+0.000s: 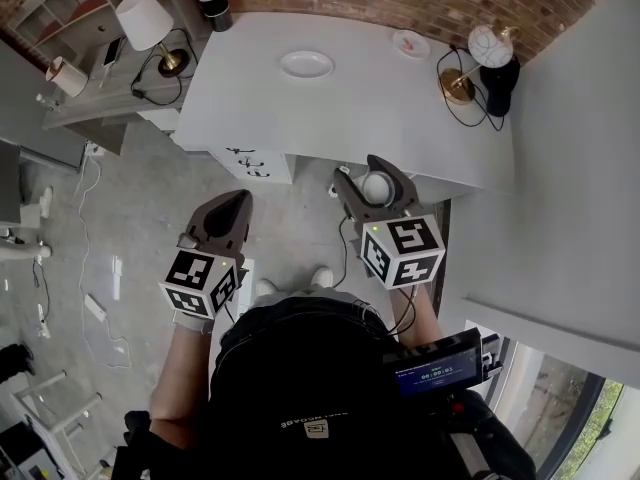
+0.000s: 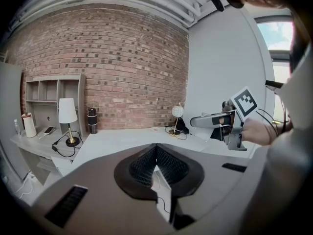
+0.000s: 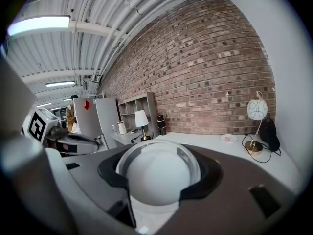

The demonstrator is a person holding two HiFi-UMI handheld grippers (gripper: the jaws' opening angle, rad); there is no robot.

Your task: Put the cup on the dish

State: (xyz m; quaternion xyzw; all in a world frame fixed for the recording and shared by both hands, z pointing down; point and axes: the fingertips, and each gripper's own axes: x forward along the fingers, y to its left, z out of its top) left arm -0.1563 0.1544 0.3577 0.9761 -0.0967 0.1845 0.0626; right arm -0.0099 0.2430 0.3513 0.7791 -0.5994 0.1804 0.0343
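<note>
A white dish (image 1: 307,64) lies on the far middle of the white table (image 1: 400,128). My right gripper (image 1: 372,180) hovers off the table's near edge, shut on a pale cup (image 1: 377,189). In the right gripper view the cup (image 3: 159,173) fills the space between the jaws, rounded bottom toward the camera. My left gripper (image 1: 238,204) hangs lower left over the floor, shut and empty. In the left gripper view its ribbed pads (image 2: 146,166) meet with nothing between them, and the right gripper (image 2: 222,122) shows to the right.
A small patterned plate (image 1: 410,44), a brass lamp base (image 1: 458,85) with a globe shade (image 1: 490,43) and cables sit at the table's far right. A black bottle (image 1: 213,2) stands at its far left. A side shelf holds a white lamp (image 1: 146,22). A wall runs along the right.
</note>
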